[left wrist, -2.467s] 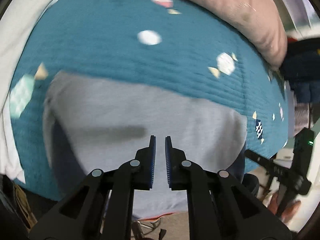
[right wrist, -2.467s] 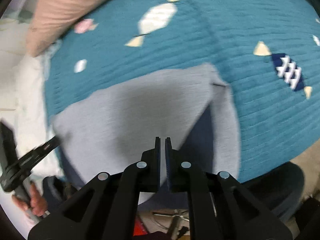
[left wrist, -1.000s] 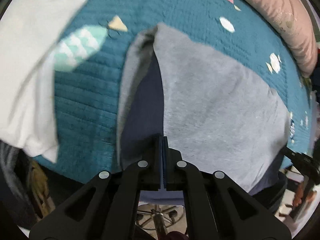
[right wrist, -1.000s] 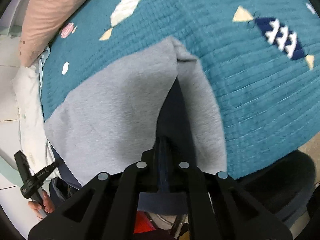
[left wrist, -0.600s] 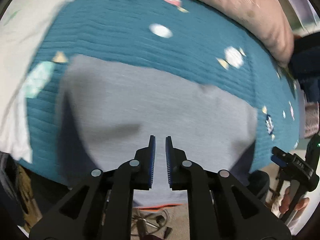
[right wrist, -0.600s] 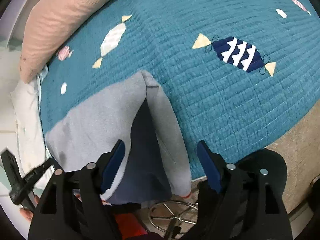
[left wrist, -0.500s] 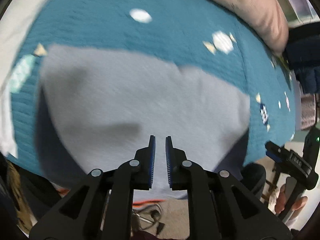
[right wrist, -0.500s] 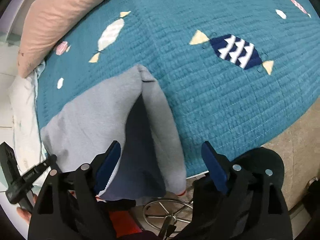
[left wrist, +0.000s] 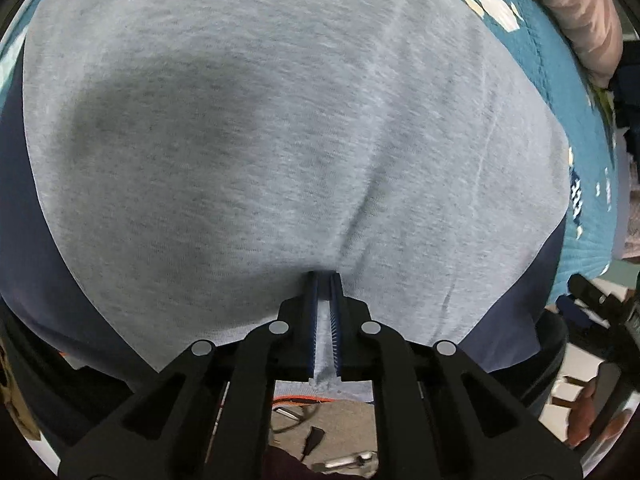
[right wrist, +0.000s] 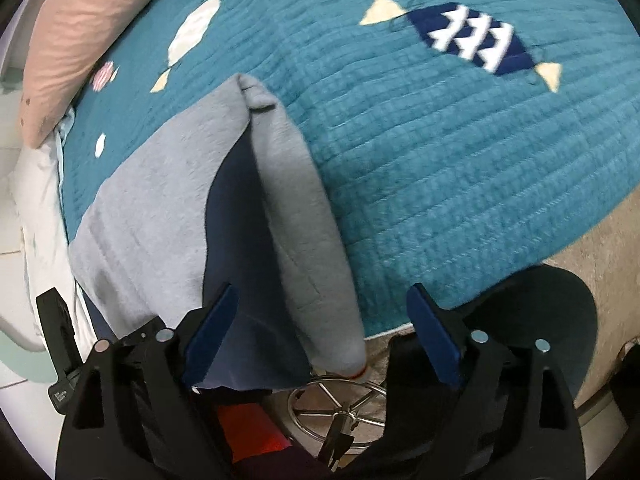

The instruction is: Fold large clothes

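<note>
A grey garment (left wrist: 260, 140) with navy parts lies spread on the teal quilt (right wrist: 440, 160), its near hem hanging over the bed edge. My left gripper (left wrist: 325, 276) points down at that hem; its jaws are closing and a pinch of grey fabric sits pressed between the blue pads. In the right wrist view the garment's side is folded in: a grey strip (right wrist: 296, 200) lies beside a navy panel (right wrist: 236, 208). My right gripper (right wrist: 323, 291) hangs over this folded end, jaws opening wide, with cloth below them but not pressed.
A pink pillow (right wrist: 88, 20) lies along the far edge of the quilt, and a white sheet (right wrist: 36, 200) at the left. Below the bed edge are a metal chair base (right wrist: 340, 404), something orange-red (right wrist: 248, 428) and a dark round object (right wrist: 552, 308) on the beige floor.
The left gripper left the garment's left fold, swept right and down to the near hem and closed on grey fabric. The right gripper, shut at the navy fold before, has opened wide.
</note>
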Tool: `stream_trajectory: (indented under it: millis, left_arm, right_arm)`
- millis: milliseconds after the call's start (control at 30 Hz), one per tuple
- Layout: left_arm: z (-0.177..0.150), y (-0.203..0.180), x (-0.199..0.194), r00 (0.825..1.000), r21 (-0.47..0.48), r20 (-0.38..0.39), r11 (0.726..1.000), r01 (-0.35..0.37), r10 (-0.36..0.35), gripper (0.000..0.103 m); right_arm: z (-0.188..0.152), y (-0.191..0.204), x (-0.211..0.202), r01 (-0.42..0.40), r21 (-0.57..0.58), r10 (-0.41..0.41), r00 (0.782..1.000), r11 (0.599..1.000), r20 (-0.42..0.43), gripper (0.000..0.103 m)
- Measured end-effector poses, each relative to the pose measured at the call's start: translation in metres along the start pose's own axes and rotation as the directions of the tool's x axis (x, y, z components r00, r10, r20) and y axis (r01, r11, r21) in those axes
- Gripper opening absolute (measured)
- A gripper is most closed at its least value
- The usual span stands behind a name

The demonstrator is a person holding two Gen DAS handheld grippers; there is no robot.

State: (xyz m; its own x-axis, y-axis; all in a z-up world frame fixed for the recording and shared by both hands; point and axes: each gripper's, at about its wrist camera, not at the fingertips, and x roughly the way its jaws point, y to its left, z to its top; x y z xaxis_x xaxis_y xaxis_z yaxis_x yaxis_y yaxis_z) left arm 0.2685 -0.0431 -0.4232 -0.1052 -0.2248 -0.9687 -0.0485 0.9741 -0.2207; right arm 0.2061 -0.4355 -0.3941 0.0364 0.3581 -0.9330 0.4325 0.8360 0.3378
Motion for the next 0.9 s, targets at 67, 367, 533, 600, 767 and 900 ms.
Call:
stream_trajectory:
  millis: [67, 367, 533, 600, 767, 900]
  left_arm:
    - [-0.001, -0.007, 0.000, 0.999, 0.034, 0.016, 0.998, -0.046, 0.045, 0.008]
    - [-0.006, -0.029, 0.001, 0.994, 0.086, 0.046, 0.991, -0.103, 0.099, 0.007]
    - [-0.005, -0.026, 0.002, 0.993, 0.094, 0.044, 0.989, -0.111, 0.107, 0.007]
    - [-0.005, -0.023, 0.001, 0.992, 0.102, 0.047, 0.988, -0.118, 0.114, 0.007]
    - [-0.007, -0.036, 0.003, 0.990, 0.102, 0.049, 0.986, -0.134, 0.129, 0.007]
    - [-0.008, -0.036, 0.003, 0.990, 0.105, 0.048, 0.985, -0.139, 0.135, 0.008]
  right_arm:
    - [0.003, 0.004, 0.008, -0.019, 0.008, 0.019, 1.000, 1.000, -0.008, 0.092]
    - [0.005, 0.015, 0.047, -0.123, 0.011, 0.123, 0.989, 0.992, -0.076, 0.085]
    - [-0.010, 0.016, 0.025, -0.128, -0.033, 0.127, 0.991, 0.991, -0.035, 0.030]
    - [-0.015, 0.013, 0.016, -0.177, -0.040, 0.176, 0.984, 0.983, -0.030, 0.028]
    - [-0.009, -0.006, 0.041, -0.211, 0.007, 0.211, 0.975, 0.978, -0.072, 0.047]
    - [-0.004, -0.011, 0.057, -0.335, 0.052, 0.338, 0.938, 0.941, -0.074, 0.085]
